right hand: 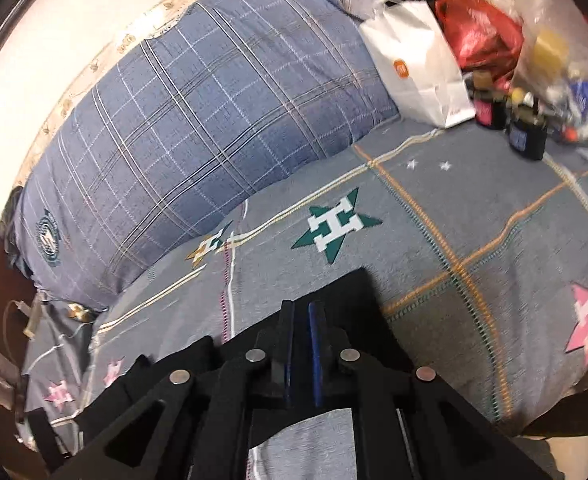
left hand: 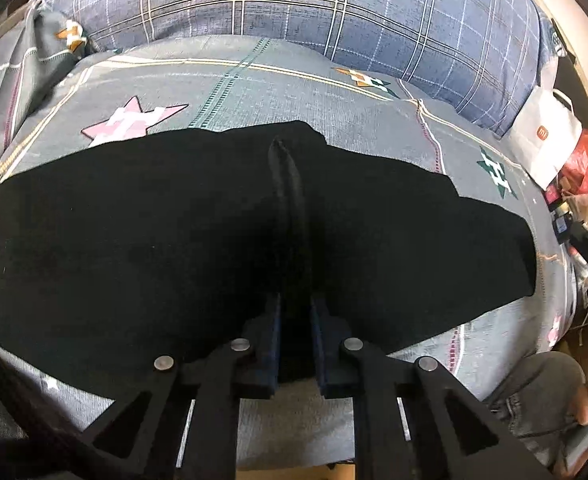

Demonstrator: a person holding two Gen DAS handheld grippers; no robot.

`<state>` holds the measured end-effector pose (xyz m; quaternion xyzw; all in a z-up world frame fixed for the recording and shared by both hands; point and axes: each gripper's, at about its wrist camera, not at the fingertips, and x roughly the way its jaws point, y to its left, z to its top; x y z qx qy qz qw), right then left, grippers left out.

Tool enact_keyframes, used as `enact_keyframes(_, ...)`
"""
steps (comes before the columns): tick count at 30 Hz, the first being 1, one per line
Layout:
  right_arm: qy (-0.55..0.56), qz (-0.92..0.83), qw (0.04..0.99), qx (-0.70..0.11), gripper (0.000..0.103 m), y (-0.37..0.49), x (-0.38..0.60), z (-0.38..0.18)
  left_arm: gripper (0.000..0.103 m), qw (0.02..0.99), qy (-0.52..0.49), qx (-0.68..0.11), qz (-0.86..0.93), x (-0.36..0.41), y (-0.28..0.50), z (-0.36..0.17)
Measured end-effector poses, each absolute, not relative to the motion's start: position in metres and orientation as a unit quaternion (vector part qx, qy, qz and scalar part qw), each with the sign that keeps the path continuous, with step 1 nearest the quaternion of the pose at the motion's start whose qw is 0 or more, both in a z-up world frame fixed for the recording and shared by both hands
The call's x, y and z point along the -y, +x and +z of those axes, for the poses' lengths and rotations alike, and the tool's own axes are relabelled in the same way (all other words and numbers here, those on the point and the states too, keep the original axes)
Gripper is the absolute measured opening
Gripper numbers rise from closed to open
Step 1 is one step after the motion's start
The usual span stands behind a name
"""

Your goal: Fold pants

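Observation:
Black pants (left hand: 134, 248) lie spread across a grey star-patterned bedsheet (left hand: 254, 96). My left gripper (left hand: 295, 308) is shut on a pinched ridge of the pants fabric that rises between its fingers. In the right wrist view my right gripper (right hand: 301, 316) is shut on a corner of the black pants (right hand: 353, 296), held above the grey sheet (right hand: 433, 208). Most of the pants are hidden behind the gripper in that view.
A blue plaid pillow (left hand: 333, 12) lies at the head of the bed; it also shows in the right wrist view (right hand: 198, 120). A white paper bag (right hand: 417, 68), a red plastic bag (right hand: 477, 32) and small items sit at the bed's far side. A person's hand and jeans-clad knee (left hand: 549, 384) are at lower right.

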<state>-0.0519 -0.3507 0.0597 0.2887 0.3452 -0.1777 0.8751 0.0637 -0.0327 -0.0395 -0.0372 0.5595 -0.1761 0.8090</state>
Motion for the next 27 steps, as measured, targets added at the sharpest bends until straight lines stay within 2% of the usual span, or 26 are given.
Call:
enact_keyframes(2,0.31,-0.142,0.876,-0.341,0.008,-0.051,0.348,0.055,0.015,0.809,-0.046,-0.56,-0.174,0.032,0.068,-0.04)
enact_keyframes(4,0.327,-0.106,0.874,-0.342,0.008,-0.046,0.345,0.05,0.006,0.809,-0.052,-0.56,-0.17,0.032,0.071,-0.037)
enact_keyframes(7,0.349,-0.048,0.865,-0.358,0.008,-0.038,0.337,0.043,0.005,0.821,-0.063,-0.539,-0.177,0.031,0.066,-0.022)
enact_keyframes(10,0.387,0.019,0.836,-0.388,0.009,-0.027,0.325,0.025,0.005,0.811,-0.114,-0.535,-0.21,0.027,0.064,-0.006)
enact_keyframes(14,0.348,0.096,0.834,-0.417,0.013,-0.012,0.287,0.027,0.005,0.799,-0.155,-0.525,-0.25,0.028,0.073,0.017)
enact_keyframes(16,0.316,0.126,0.841,-0.419,0.033,-0.012,0.268,0.032,0.005,0.791,-0.16,-0.53,-0.26,0.031,0.082,0.02)
enact_keyframes(17,0.305,0.139,0.843,-0.422,0.066,-0.012,0.261,0.033,0.005,0.786,-0.165,-0.535,-0.262,0.031,0.088,0.018)
enact_keyframes(18,0.306,0.157,0.839,-0.422,0.086,-0.011,0.253,0.031,0.005,0.775,-0.175,-0.547,-0.264,0.03,0.095,0.013)
enact_keyframes(21,0.298,0.164,0.838,-0.427,0.087,-0.008,0.24,0.025,0.005,0.749,-0.2,-0.567,-0.277,0.022,0.105,0.003)
enact_keyframes(25,0.173,0.149,0.876,-0.425,0.086,-0.007,0.203,0.036,0.005,0.729,-0.215,-0.581,-0.291,0.017,0.119,0.001)
enact_keyframes(26,0.131,0.139,0.884,-0.426,0.076,-0.007,0.19,0.036,0.005,0.728,-0.213,-0.581,-0.295,0.017,0.121,0.002)
enact_keyframes(27,0.103,0.131,0.889,-0.427,0.056,-0.005,0.182,0.036,0.005,0.729,-0.212,-0.58,-0.297,0.016,0.121,0.004)
